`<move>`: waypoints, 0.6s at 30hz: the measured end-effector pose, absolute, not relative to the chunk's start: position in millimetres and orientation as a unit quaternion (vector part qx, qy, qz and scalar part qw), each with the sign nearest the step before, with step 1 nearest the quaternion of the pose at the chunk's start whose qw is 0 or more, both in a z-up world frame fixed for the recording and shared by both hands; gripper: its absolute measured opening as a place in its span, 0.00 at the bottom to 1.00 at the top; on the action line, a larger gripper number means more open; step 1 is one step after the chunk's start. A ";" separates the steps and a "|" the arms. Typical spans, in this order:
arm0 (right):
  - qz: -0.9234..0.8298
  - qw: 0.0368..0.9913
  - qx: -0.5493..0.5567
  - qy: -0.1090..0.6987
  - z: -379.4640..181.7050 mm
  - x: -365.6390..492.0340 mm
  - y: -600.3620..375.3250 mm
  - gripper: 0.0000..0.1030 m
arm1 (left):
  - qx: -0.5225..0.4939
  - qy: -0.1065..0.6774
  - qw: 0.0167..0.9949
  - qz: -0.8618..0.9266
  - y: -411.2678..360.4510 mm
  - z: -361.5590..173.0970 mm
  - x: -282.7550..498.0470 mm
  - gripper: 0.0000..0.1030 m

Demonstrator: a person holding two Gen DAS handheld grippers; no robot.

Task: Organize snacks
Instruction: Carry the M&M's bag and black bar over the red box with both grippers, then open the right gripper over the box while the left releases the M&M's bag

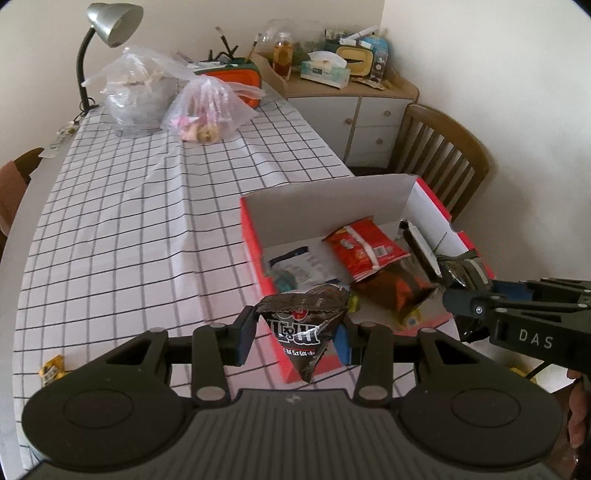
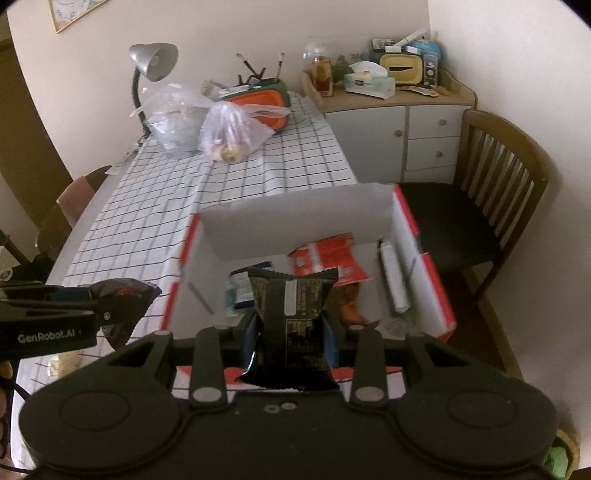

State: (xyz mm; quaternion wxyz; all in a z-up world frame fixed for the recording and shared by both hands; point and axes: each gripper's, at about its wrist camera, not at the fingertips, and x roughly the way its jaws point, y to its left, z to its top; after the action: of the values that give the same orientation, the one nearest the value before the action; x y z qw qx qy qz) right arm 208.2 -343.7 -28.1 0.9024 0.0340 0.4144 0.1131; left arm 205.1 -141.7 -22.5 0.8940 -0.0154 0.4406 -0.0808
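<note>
My left gripper is shut on a crumpled dark brown candy packet, held above the near left corner of the red cardboard box. In the right wrist view the left gripper shows at the left edge. My right gripper is shut on a black snack packet, above the near edge of the box. It enters the left wrist view from the right. Inside the box lie a red packet, a brown-orange packet and a blue-white packet.
A small yellow candy lies on the checked tablecloth at the near left. Two plastic bags, a desk lamp and an orange container stand at the far end. A wooden chair and cabinet are on the right.
</note>
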 end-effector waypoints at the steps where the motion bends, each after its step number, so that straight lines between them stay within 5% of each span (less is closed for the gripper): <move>1: 0.114 0.901 0.033 0.417 -29.5 213.5 -349.0 0.33 | -0.014 0.442 0.893 -0.080 -147.4 -23.7 210.1 0.41; 18: 0.126 0.879 0.008 0.461 -72.2 299.9 -378.0 0.33 | 0.006 0.498 0.866 -0.036 -209.5 -65.9 299.1 0.41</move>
State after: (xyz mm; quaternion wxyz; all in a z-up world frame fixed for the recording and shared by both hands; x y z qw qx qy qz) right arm 299.9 -378.0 -72.2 0.8786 0.0078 0.4605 0.1260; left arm 299.1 -209.5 -65.9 0.8665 0.0057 0.4979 -0.0359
